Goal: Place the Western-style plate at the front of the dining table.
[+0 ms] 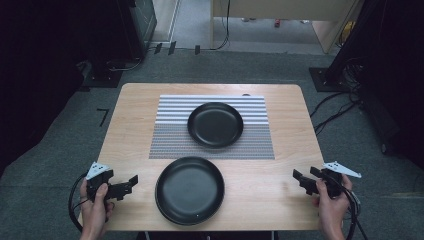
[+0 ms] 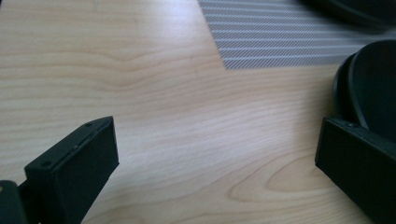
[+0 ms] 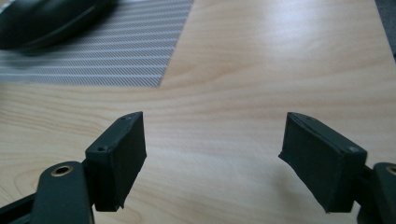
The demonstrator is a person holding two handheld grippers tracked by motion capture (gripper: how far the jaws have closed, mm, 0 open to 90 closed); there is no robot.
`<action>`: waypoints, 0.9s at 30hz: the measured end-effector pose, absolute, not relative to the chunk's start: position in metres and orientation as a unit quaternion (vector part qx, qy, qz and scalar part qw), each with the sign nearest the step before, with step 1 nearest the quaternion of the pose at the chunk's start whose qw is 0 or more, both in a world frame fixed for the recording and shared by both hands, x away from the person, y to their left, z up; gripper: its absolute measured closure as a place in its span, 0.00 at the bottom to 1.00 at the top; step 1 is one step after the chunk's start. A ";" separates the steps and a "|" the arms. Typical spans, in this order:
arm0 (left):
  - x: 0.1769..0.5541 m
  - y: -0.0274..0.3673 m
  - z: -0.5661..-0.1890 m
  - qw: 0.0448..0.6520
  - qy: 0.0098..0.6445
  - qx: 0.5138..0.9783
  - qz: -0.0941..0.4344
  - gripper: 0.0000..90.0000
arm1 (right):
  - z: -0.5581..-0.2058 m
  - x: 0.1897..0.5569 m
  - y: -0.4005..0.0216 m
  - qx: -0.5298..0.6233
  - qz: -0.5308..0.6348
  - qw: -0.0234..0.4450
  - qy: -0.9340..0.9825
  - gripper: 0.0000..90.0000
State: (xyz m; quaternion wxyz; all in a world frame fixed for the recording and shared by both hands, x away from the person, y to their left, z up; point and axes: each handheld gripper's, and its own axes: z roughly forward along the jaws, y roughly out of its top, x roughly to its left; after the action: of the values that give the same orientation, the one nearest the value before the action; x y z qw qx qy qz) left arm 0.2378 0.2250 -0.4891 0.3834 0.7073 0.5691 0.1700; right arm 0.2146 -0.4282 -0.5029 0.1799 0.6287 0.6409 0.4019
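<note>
Left gripper [image 1: 131,182]: yours, jaws wide, empty, at near plate's [image 1: 190,190] nine o'clock.
Right gripper [image 1: 303,176]: jaws wide, empty, three o'clock.

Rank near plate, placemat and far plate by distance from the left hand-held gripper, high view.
From the left hand-held gripper:
1. Near plate, just to its right at the table's front edge.
2. Placemat, farther back, mid-table.
3. Far plate, on the placemat's rear half, right of centre.
</note>
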 end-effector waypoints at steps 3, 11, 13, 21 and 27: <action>0.235 0.230 -0.493 0.377 0.573 0.707 0.172 0.00 | -0.506 0.211 -0.432 0.631 0.398 0.179 0.641 0.24; 0.225 0.244 -0.505 0.352 0.588 0.704 0.187 0.00 | -0.515 0.193 -0.450 0.640 0.382 0.189 0.639 0.24; 0.224 0.247 -0.507 0.346 0.590 0.703 0.193 0.00 | -0.517 0.190 -0.452 0.643 0.380 0.187 0.639 0.24; 0.221 0.253 -0.515 0.331 0.594 0.703 0.208 0.00 | -0.522 0.182 -0.453 0.642 0.383 0.193 0.636 0.23; 0.222 0.248 -0.517 0.313 0.587 0.713 0.222 0.00 | -0.524 0.181 -0.442 0.629 0.354 0.228 0.653 0.21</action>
State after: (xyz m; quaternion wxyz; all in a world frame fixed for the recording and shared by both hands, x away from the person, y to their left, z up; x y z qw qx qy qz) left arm 0.2218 0.2485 -0.5167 0.3134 0.7127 0.5869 0.2220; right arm 0.1813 -0.4417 -0.5242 0.2284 0.6293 0.6530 0.3541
